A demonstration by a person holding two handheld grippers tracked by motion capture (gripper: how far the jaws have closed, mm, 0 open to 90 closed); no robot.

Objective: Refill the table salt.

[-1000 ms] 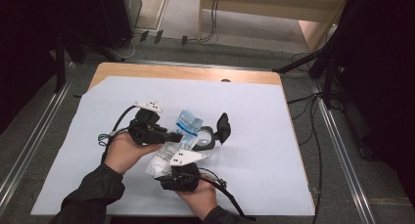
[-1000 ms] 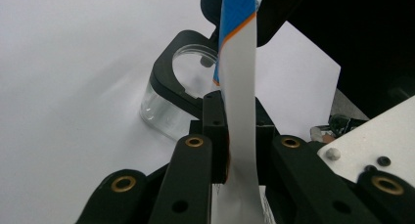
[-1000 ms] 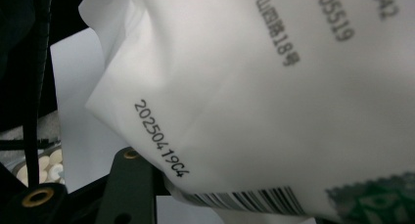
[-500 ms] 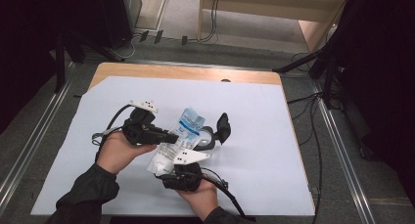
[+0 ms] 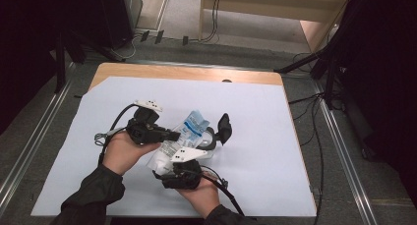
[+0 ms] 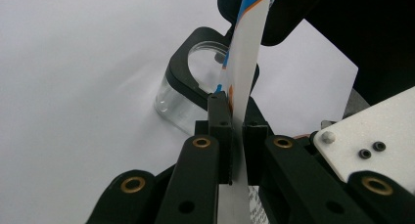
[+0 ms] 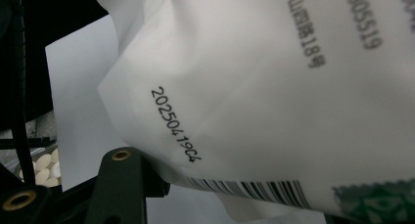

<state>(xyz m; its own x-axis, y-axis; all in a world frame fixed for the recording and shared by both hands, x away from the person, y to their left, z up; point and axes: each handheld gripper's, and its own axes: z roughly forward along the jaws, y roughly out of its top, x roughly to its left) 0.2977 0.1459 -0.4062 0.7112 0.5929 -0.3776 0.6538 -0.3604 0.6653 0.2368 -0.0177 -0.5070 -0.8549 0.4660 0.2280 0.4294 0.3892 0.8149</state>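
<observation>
Nearest the person, at six o'clock on the white sheet (image 5: pixel 275 151), the right gripper (image 5: pixel 189 158) has the bottom of the white pouch (image 5: pixel 169 149) between its jaws. They have just been opening, and whether the pads press the film I cannot tell. At nine o'clock from the pouch, the left gripper (image 6: pixel 236 136) pinches the pouch's thin side edge (image 6: pixel 244 72) tight between its nearly closed pads, probably to keep the pouch tilted with its blue top (image 5: pixel 194 124) over the container. Just beyond, at one o'clock, stands the clear round container (image 6: pixel 188 94) with its black flip lid (image 5: pixel 224 127) swung open. The sheet lies bare toward twelve and three o'clock, with roomy margins before the table's wooden far edge (image 5: pixel 187 72).
</observation>
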